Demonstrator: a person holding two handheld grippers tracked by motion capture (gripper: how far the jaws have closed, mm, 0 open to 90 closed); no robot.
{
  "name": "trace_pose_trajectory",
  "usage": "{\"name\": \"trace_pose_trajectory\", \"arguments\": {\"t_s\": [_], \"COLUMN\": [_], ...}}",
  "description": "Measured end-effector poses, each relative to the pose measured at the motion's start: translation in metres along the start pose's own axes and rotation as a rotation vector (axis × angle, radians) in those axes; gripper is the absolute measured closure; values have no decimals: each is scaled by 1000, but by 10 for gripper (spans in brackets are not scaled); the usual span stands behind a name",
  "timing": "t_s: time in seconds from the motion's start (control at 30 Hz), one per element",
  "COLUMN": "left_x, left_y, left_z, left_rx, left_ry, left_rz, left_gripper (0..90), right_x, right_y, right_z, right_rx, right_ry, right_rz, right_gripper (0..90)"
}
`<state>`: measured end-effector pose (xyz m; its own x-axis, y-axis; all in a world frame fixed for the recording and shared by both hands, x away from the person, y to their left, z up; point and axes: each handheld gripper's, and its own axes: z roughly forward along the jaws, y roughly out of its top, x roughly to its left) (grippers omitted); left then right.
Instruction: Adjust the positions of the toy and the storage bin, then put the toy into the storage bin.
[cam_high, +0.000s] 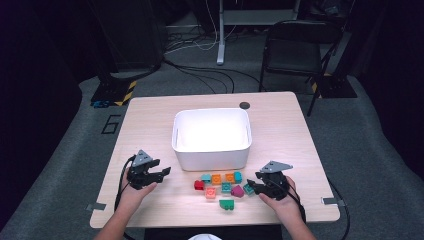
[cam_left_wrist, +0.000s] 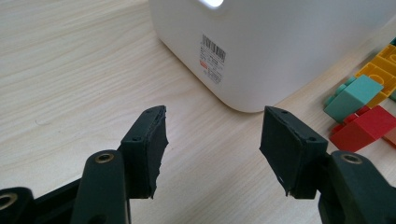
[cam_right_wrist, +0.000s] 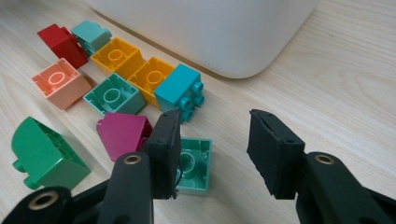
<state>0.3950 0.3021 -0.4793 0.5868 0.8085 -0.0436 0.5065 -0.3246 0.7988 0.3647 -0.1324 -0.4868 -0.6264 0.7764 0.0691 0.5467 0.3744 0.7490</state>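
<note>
Right gripper (cam_right_wrist: 212, 154) is hovering with jaws parted, nothing pressed between them, its left pad touching the mint brick (cam_right_wrist: 194, 165) just in front of the white bin (cam_right_wrist: 224, 32). Left gripper (cam_left_wrist: 212, 149) is idling wide apart beside that bin, gripping nothing.

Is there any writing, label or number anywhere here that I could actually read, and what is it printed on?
No text here can be read as words.
White sticker on the wall of the white bin: a barcode, fine print and a small red mark, all too small and blurred to read.
Floor marking left of the table: a boxy outline, perhaps a "6", though I cannot be sure.
The toy blocks carry no writing.
</note>
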Motion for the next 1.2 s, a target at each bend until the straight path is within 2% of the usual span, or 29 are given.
{"name": "trace_pose_trajectory", "arguments": {"t_s": [0.13, 0.33, 0.67, 0.87, 0.97, 1.17, 1.2], "left_x": [1, 1, 2, 3, 3, 5, 5], "left_y": [-1, -2, -2, 0, 1, 1, 1], "left_z": [0, 2, 3, 6, 7, 8, 8], "left_rx": [0, 9, 5, 2, 5, 6, 6], "left_ry": [-1, -2, -1, -4, -5, -5, -5], "left_rz": [-9, -3, -14, -12, -12, -20, -19], "left_gripper": [406, 405, 405, 406, 405, 405, 405], "right_x": [2, 3, 9, 10, 8, 6, 4], "right_y": [1, 0, -2, -6, -7, -8, -9], "right_z": [2, 5, 10, 9, 10, 12, 13], "right_rx": [7, 23, 50, 68, 70, 92, 94], "right_ry": [3, 14, 29, 31, 29, 19, 17], "right_rz": [-21, -21, -49, -36, -47, -25, -38], "right_gripper": [532, 524, 518, 515, 516, 548, 557]}}
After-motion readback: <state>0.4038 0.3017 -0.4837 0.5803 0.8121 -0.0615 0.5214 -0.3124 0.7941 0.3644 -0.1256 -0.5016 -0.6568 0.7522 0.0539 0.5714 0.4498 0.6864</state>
